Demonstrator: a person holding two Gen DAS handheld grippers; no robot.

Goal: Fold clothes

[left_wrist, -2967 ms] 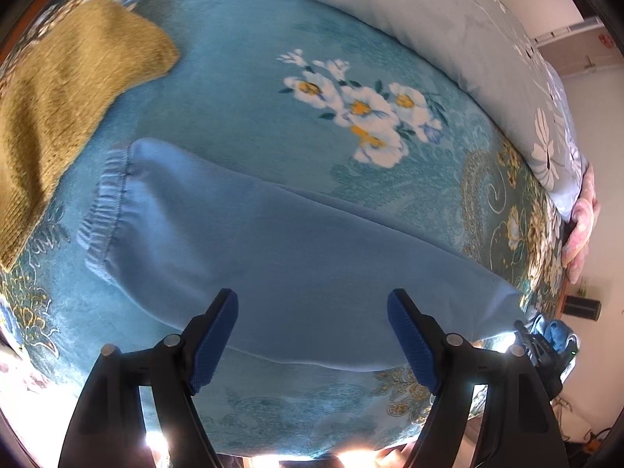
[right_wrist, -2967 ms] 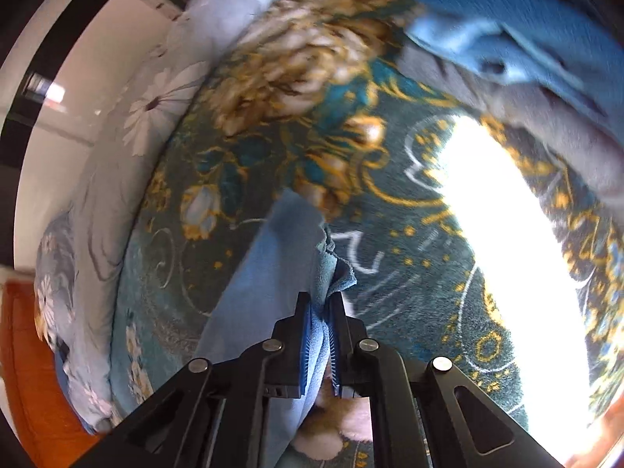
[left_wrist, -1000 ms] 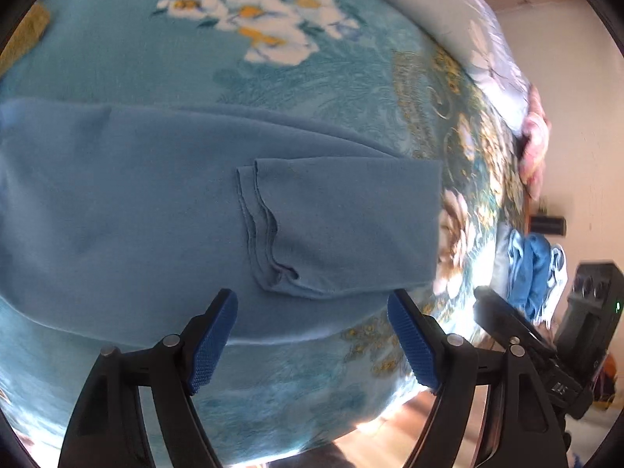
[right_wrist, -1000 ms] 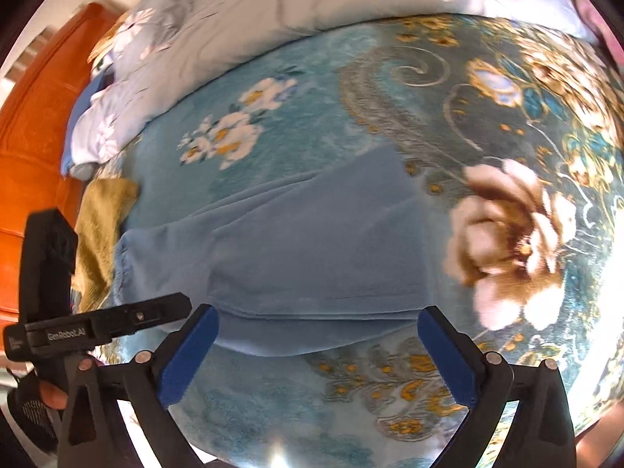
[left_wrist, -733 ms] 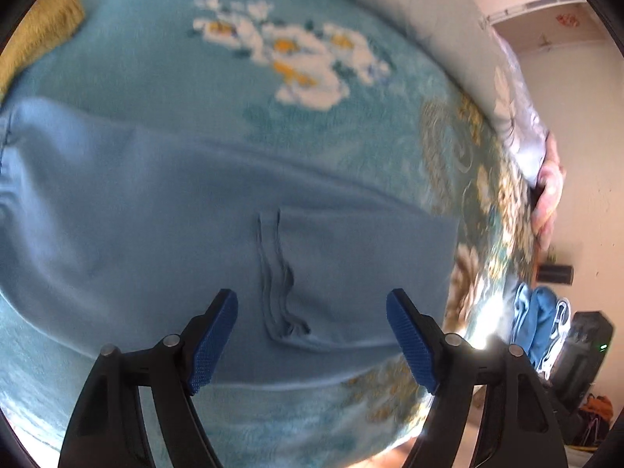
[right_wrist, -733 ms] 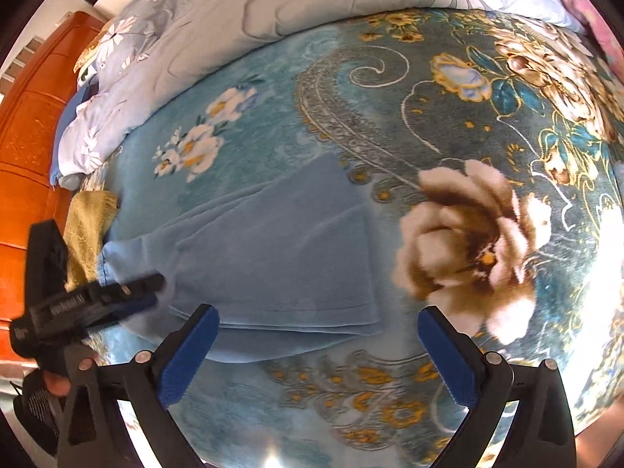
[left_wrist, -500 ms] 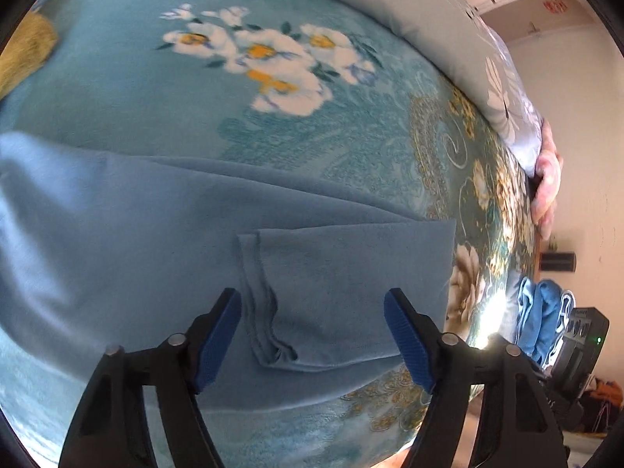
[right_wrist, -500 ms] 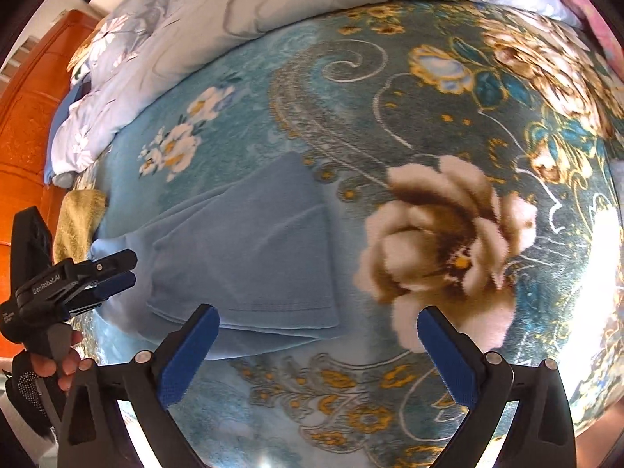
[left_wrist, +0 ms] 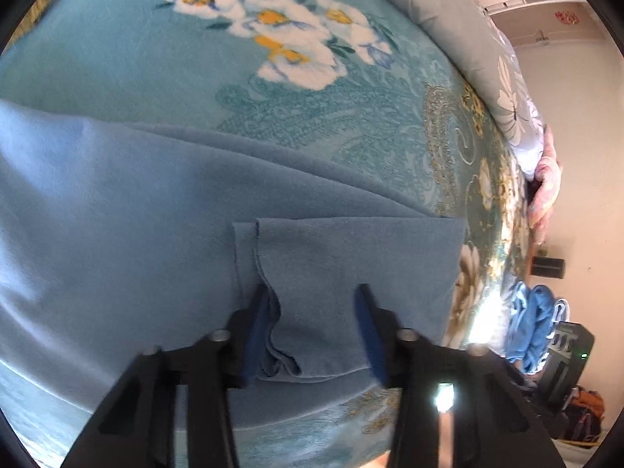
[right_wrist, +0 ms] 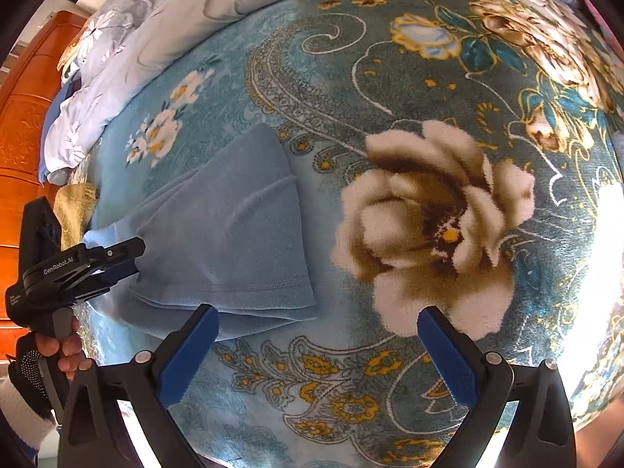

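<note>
The blue garment point(left_wrist: 156, 210) lies flat on the floral blanket point(left_wrist: 117, 62) of the bed, one end already folded back onto itself. The left tool point(left_wrist: 312, 331) is closing over that flap's hemmed edge, cloth between its jaws. The right tool point(right_wrist: 318, 355) hovers wide and empty beside the garment. Next, probably, it must pinch the flap's other corner so both can carry the fold.
</note>
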